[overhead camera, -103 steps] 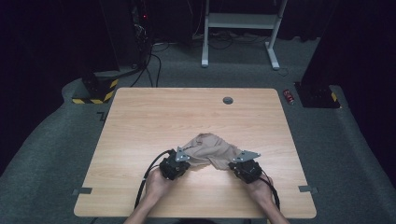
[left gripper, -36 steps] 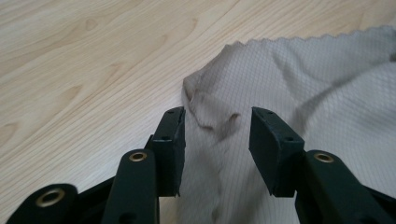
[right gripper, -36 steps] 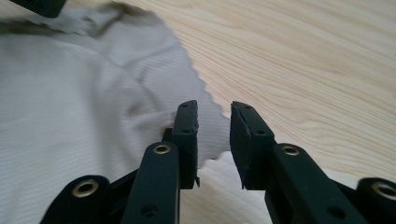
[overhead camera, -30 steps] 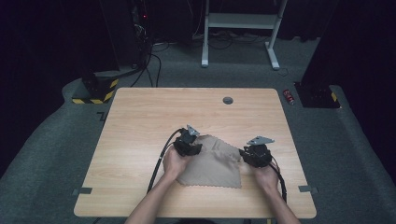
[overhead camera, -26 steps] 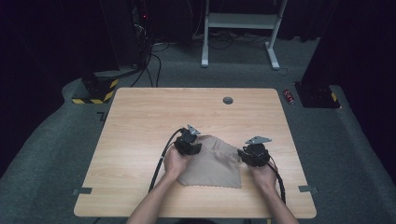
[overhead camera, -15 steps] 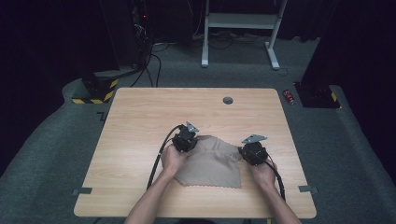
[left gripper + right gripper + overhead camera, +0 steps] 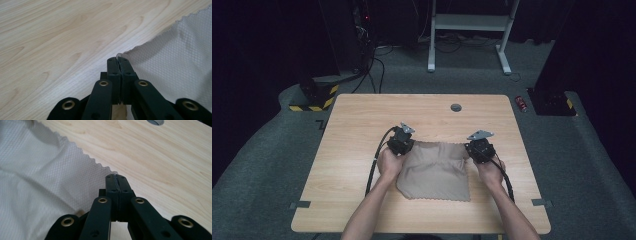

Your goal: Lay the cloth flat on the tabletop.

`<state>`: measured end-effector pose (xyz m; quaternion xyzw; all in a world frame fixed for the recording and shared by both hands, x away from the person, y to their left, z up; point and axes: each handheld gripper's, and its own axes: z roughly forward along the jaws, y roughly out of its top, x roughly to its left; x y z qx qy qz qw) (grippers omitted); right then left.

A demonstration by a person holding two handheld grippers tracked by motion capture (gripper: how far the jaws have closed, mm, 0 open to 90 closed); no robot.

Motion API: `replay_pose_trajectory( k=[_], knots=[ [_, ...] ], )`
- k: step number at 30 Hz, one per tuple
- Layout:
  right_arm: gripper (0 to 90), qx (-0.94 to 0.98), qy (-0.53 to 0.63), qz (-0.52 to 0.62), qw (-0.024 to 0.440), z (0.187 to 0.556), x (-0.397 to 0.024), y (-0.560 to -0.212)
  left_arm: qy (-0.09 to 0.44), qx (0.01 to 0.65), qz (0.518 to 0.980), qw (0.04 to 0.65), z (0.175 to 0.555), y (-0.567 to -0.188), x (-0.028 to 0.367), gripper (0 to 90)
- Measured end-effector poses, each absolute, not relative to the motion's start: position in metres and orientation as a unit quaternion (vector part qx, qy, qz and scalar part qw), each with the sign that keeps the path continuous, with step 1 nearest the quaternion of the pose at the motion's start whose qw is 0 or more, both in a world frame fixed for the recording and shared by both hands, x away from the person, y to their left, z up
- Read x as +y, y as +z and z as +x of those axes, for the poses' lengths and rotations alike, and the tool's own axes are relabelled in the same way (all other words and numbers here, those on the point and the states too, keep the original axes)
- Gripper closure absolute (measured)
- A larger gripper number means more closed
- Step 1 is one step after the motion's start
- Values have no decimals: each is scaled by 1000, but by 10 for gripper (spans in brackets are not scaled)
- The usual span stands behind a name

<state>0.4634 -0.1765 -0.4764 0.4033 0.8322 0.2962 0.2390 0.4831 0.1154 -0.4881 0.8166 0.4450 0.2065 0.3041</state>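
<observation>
Now clamped tight on the cloth [image 7: 435, 170]: left gripper [image 7: 401, 140] with jaws pressed together on the far left corner, right gripper [image 7: 480, 146] with jaws likewise closed on the far right corner, both just closed down onto the fabric. Spread nearly flat on the table [image 7: 357, 115], nearer the person's edge than the grommet hole [image 7: 456, 107] and well apart from it.
</observation>
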Motion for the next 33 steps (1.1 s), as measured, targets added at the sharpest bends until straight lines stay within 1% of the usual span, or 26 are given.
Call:
replay_pose_trajectory(
  k=[1,8,9,11,16,17,18,19,22,23,24,26,28,33],
  knots=[
    [898,832,289,406,242,471,-171,-478,207,449,815,303,485,-490,117,885],
    [889,829,275,422,244,486,-168,-488,208,461,812,292,488,-498,120,870],
    [849,826,275,430,238,488,-170,-490,207,462,813,289,489,-499,122,860],
    [810,822,285,433,235,485,-172,-489,208,460,812,292,487,-499,123,845],
    [779,824,299,423,231,475,-175,-483,206,457,812,299,484,-497,127,877],
    [759,832,294,415,222,473,-173,-485,203,457,813,298,484,-497,127,883],
    [759,832,294,415,222,473,-173,-485,203,457,813,298,484,-497,127,885],
    [736,837,281,419,213,476,-170,-492,200,457,815,296,484,-498,126,887],
    [735,840,271,425,203,480,-169,-499,199,455,817,295,484,-498,127,890],
    [745,841,266,427,200,482,-169,-502,198,457,815,296,484,-498,127,890],
    [822,840,269,431,192,485,-169,-507,199,456,816,295,484,-498,128,892],
    [894,848,262,418,192,485,-166,-506,198,459,814,297,485,-497,129,893],
    [900,855,247,407,204,485,-161,-505,203,458,811,301,485,-494,128,894],
    [900,842,263,417,218,486,-165,-501,221,460,803,307,486,-492,130,895]
  ],
)
